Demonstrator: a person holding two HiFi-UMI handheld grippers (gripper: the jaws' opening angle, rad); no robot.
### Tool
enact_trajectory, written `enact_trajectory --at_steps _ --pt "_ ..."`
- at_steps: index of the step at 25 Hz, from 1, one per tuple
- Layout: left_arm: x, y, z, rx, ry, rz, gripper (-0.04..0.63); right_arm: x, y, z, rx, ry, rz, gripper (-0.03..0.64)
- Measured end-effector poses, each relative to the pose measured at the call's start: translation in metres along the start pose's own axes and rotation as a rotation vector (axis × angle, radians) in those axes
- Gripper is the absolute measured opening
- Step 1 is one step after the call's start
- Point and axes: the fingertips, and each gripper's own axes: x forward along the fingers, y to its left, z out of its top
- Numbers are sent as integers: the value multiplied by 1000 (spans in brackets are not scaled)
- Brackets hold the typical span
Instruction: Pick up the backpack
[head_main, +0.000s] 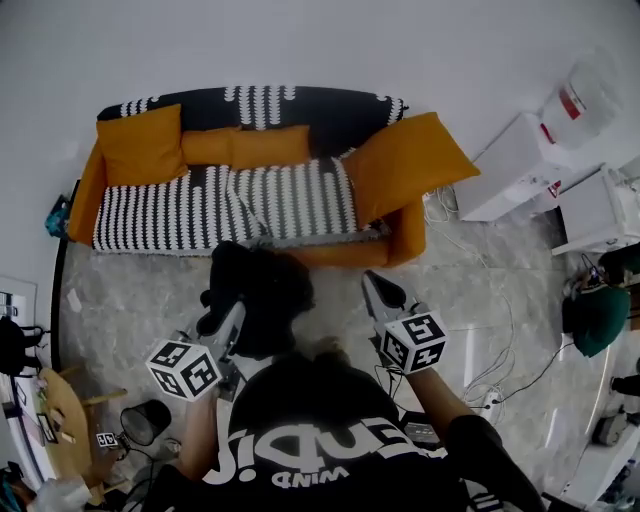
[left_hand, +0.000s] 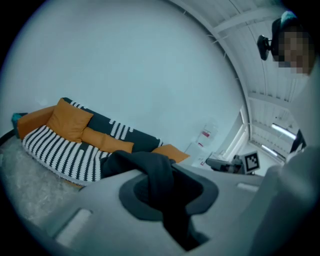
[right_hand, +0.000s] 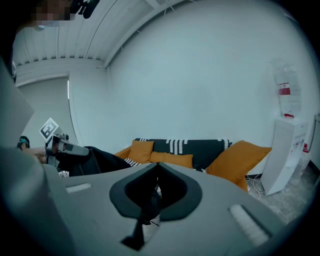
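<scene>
Left gripper (head_main: 236, 312) shows in the head view low and left of centre, its marker cube (head_main: 185, 368) nearest the person, its tips buried in the black backpack (head_main: 262, 288), which hangs off the marble floor (head_main: 140, 300) in front of the person's black shirt (head_main: 320, 430). Right gripper (head_main: 374, 283) is level with it on the other side, just beside the backpack but apart from it, with its own marker cube (head_main: 414, 342) behind. Beyond both stands a sofa (head_main: 200, 210) with a black-and-white striped cover and orange cushions (head_main: 142, 143) against the white wall, and white boxes (head_main: 515, 165) stand to its right. Looking along the left gripper's jaws, they are clamped on a fold of the backpack's dark fabric, which drapes over the gap between them and drops down into it; the sofa lies behind at the left. Looking along the right gripper's jaws, their tips meet and press together with nothing of the backpack between them; the backpack hangs at the left edge under the other gripper, and the sofa sits straight ahead.
</scene>
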Motion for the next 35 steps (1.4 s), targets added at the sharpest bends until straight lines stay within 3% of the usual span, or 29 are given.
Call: enact_trajectory --at_steps 13,35 --pt "12 -8 -24 5 32 20 58 -16 -4 -17 3 -5 0 2" --pt "9 -19 -20 16 50 26 58 -24 2 -21 28 -17 40 2"
